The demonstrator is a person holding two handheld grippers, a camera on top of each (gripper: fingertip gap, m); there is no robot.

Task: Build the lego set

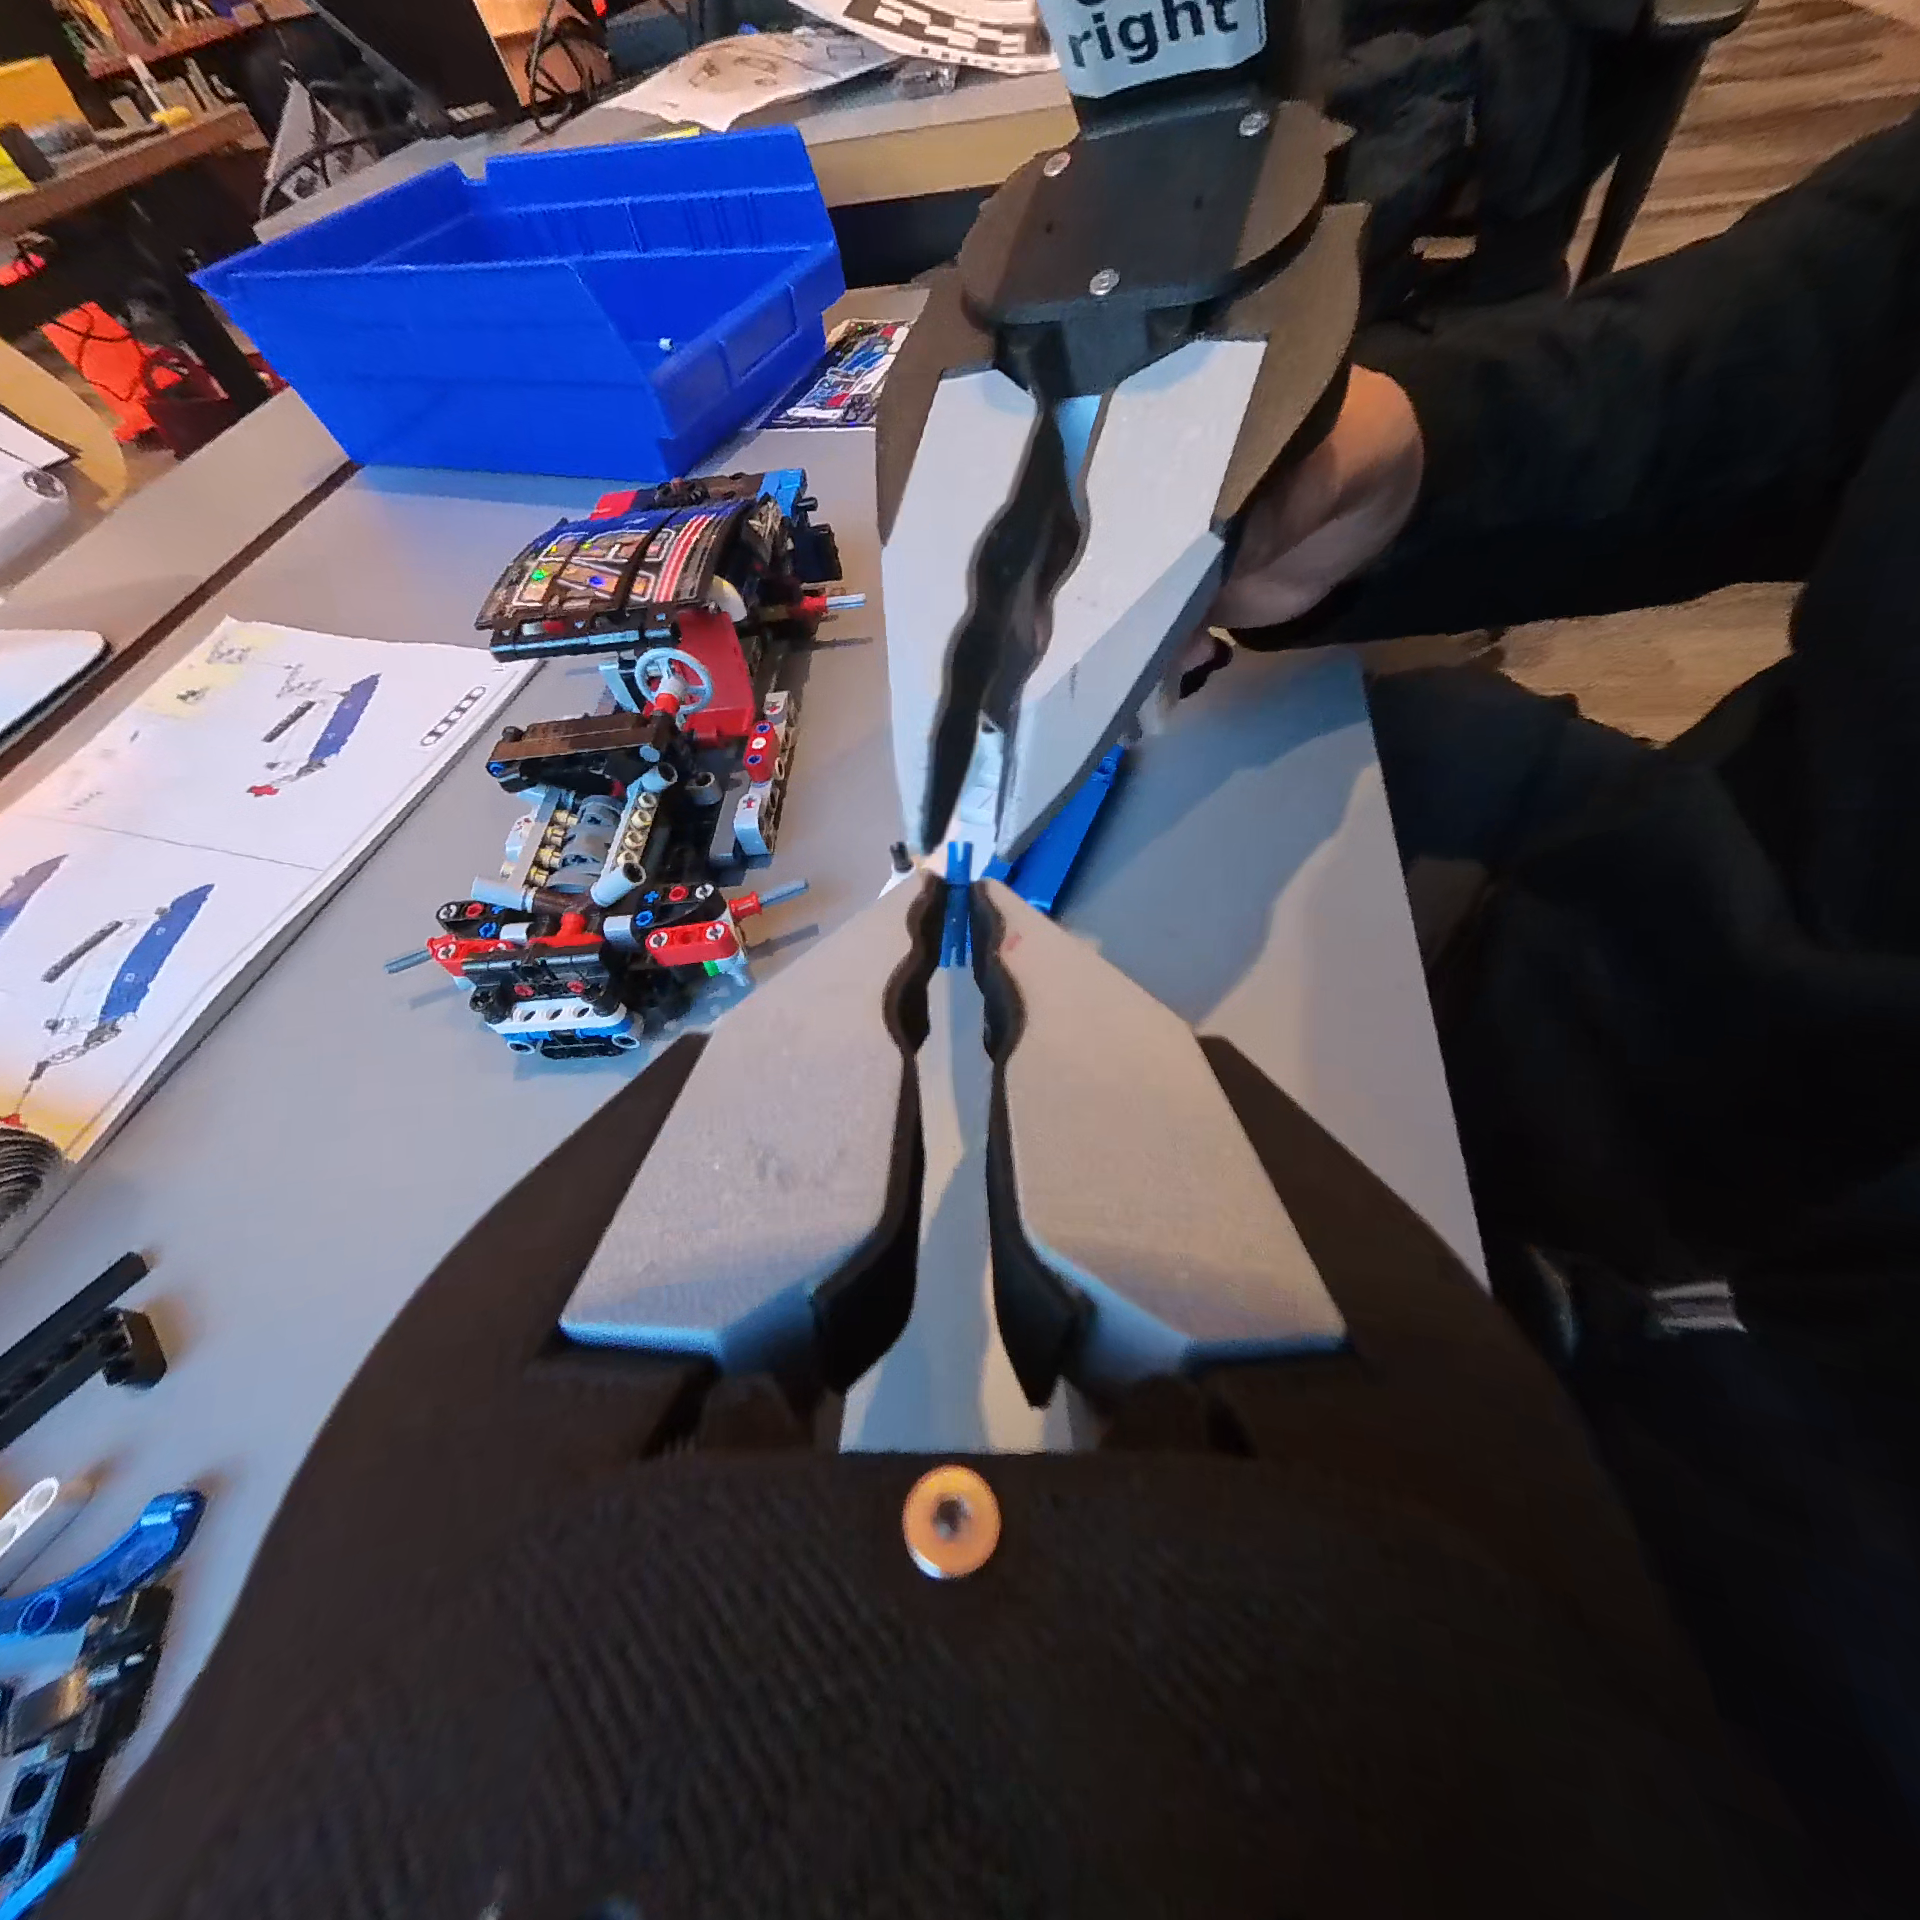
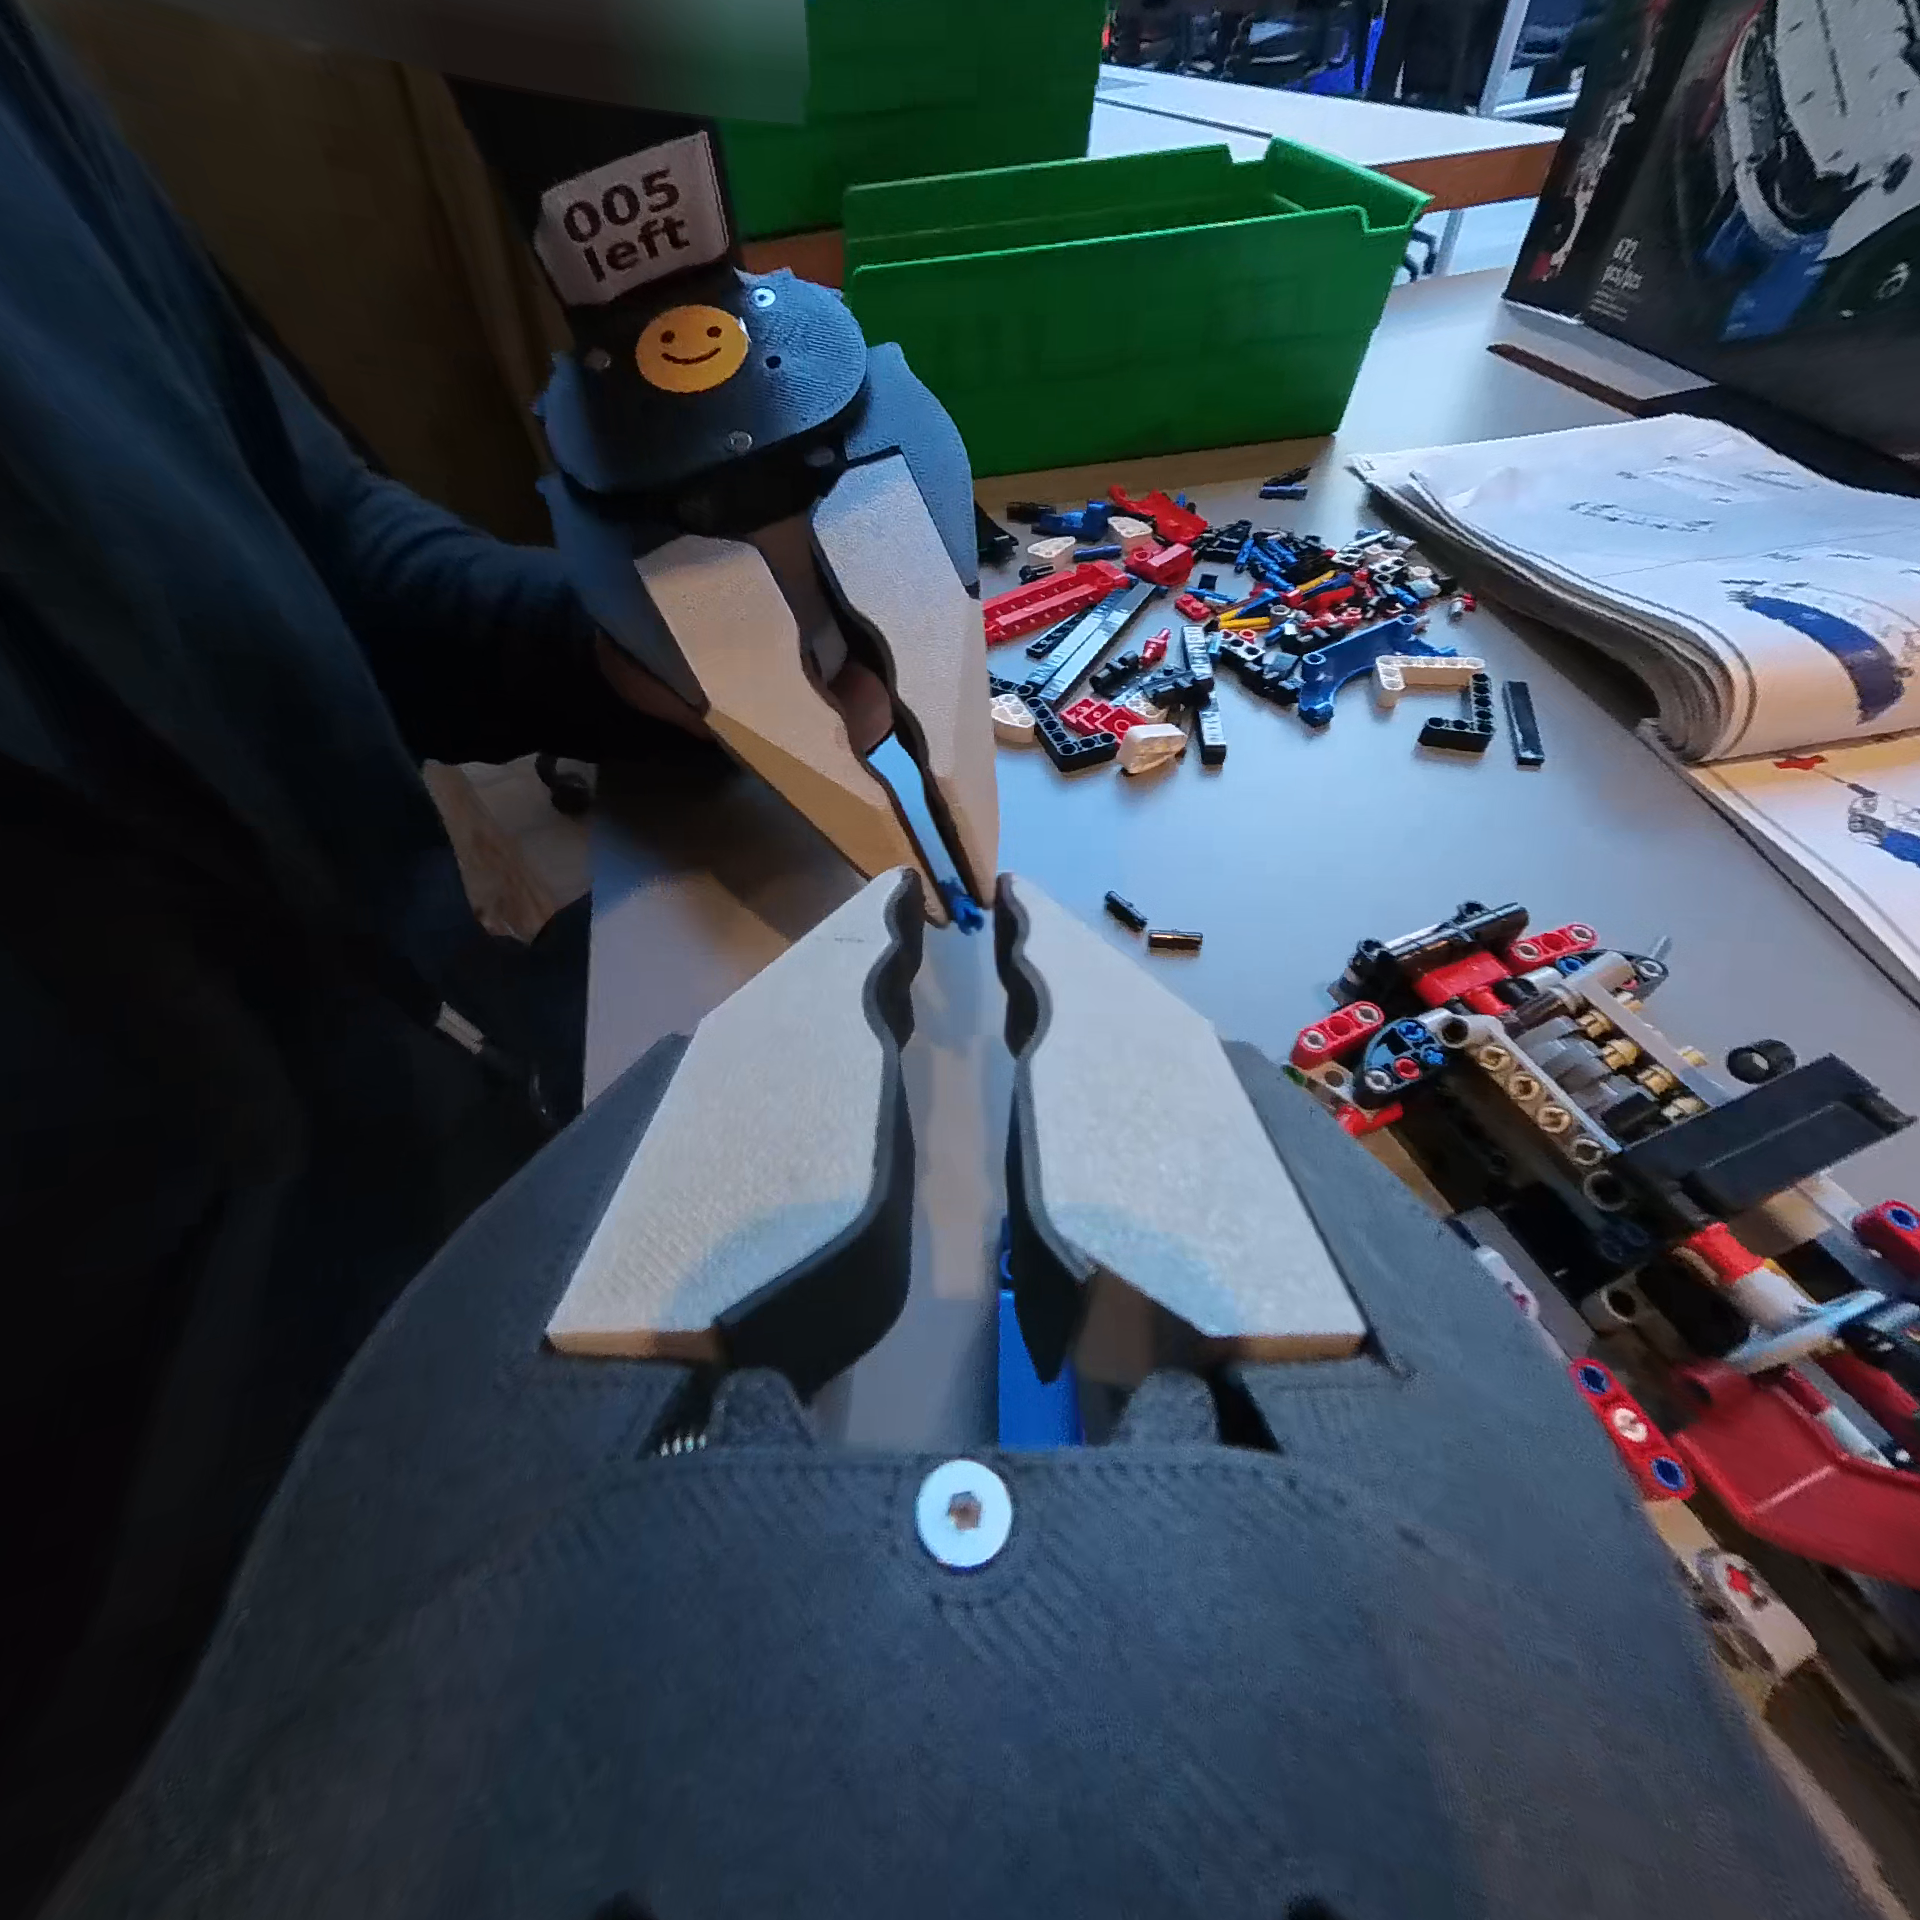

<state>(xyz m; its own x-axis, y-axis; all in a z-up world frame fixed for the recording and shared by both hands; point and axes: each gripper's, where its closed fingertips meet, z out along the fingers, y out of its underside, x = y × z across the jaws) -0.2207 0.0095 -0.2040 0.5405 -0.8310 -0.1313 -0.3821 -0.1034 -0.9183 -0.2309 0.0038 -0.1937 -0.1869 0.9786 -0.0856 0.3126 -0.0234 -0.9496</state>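
A smooth grey tabletop (image 1: 1226, 935) fills the foreground under cool light, with a second grey table (image 1: 935, 145) behind it, dark wooden workbenches (image 1: 135, 166) cluttered at the far left, warm wood-plank flooring (image 1: 1808, 94) at upper right, and a pale wood-edged table (image 2: 1351, 135) beyond.

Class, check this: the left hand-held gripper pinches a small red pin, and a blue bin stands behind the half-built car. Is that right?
Not quite. The pin in the left hand-held gripper is blue, not red, as the left wrist view shows. The blue bin does stand behind the half-built car.
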